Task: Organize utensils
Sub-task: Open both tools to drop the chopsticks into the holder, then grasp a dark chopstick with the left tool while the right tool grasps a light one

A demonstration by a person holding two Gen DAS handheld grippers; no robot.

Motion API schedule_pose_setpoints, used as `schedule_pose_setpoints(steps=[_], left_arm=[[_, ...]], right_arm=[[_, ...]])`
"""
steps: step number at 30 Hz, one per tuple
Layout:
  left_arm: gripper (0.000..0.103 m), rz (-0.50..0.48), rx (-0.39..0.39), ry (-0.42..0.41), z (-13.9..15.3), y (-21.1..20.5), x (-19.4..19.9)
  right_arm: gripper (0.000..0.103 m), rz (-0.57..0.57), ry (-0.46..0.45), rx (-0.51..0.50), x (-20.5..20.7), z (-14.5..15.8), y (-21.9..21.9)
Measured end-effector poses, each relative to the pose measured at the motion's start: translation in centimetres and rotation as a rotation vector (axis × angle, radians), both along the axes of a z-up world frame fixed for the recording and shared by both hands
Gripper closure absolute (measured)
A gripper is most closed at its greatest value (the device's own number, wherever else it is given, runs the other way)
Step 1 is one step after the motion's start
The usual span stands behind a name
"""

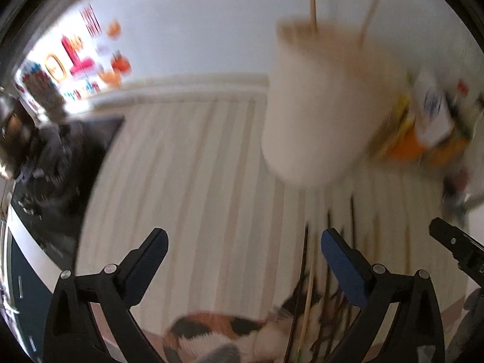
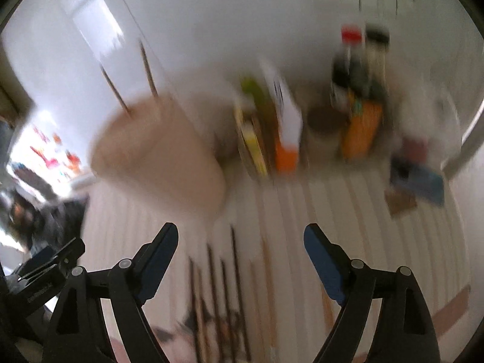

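Observation:
Both views are motion-blurred. A pale cylindrical holder [image 1: 317, 106] [image 2: 157, 154] stands on a striped cloth [image 1: 196, 166], with two chopsticks [image 1: 313, 0] [image 2: 148, 69] sticking up out of it. Several loose chopsticks [image 2: 224, 287] [image 1: 308, 281] lie flat on the cloth in front of the holder. My right gripper [image 2: 240, 233] hangs open above them, with nothing pressed between its blue pads. My left gripper [image 1: 242, 236] is open and empty over bare cloth, just left of the loose chopsticks. Its body also shows in the right wrist view's lower left.
Bottles [image 2: 360, 69], packets and cartons [image 2: 287, 127] crowd the back of the table to the right of the holder. A blue flat item [image 2: 420, 181] lies at the right. A dark bulky object [image 1: 60, 157] sits off the cloth's left edge. An orange-black-white patch [image 1: 211, 329] lies at the near edge.

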State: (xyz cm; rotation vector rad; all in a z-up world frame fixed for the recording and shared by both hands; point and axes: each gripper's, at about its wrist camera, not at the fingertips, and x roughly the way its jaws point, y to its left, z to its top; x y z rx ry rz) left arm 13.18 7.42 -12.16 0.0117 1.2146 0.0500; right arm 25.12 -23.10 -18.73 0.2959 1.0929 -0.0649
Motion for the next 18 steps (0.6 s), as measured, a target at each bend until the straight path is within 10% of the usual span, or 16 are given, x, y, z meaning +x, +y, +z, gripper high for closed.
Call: schedule_pose_setpoints(steps=[3,7,18], left_arm=[[0.005,-0.021,-0.009,0.100,-3.8,-0.9,-0.9],[0.037,-0.062,-0.060,0.217,-8.0,-2.3,-2.0],[0.086,-0.172,-0.029,0.258,-11.5,-6.2,-2.1]], right_arm=[[0.041,0.026,0.137,0.020,-0.6,-4.4,0.3],[0.058,0.030,0.276,0.006,-1.9,-9.1,-0.1],[0.071,0.004,0.378,0.026,-4.0,-13.5,-2.3]])
